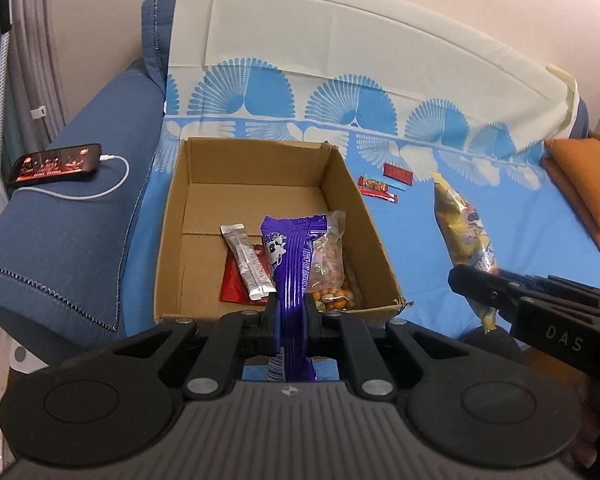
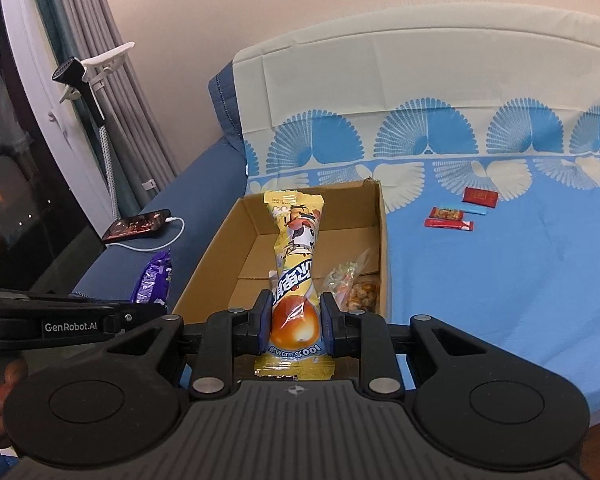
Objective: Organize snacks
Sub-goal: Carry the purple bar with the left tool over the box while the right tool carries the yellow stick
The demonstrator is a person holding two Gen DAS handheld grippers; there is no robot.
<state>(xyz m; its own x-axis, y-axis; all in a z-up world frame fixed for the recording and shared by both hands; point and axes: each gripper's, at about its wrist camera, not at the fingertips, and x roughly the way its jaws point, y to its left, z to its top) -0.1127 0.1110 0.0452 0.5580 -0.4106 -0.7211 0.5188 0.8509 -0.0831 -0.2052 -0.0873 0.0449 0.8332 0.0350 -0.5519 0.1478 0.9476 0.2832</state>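
The left tongs (image 1: 292, 320) pinch the purple packet (image 1: 294, 264) tight; the right tongs (image 2: 296, 320) squeeze the yellow packet (image 2: 296, 264). Both hang over the near edge of the cardboard box (image 1: 364, 208). Released early, either may catch the rim and fall outside onto the sofa (image 1: 520, 216).

1. "GenRobot.AI" stands in white on the left gripper (image 2: 76, 322), to the left of the right tongs.
2. "DAS" stands on the right gripper (image 1: 480, 292), to the right of the left tongs.
3. "100%", upside down, stands on the yellow snack packet (image 2: 296, 280) between the right tongs.
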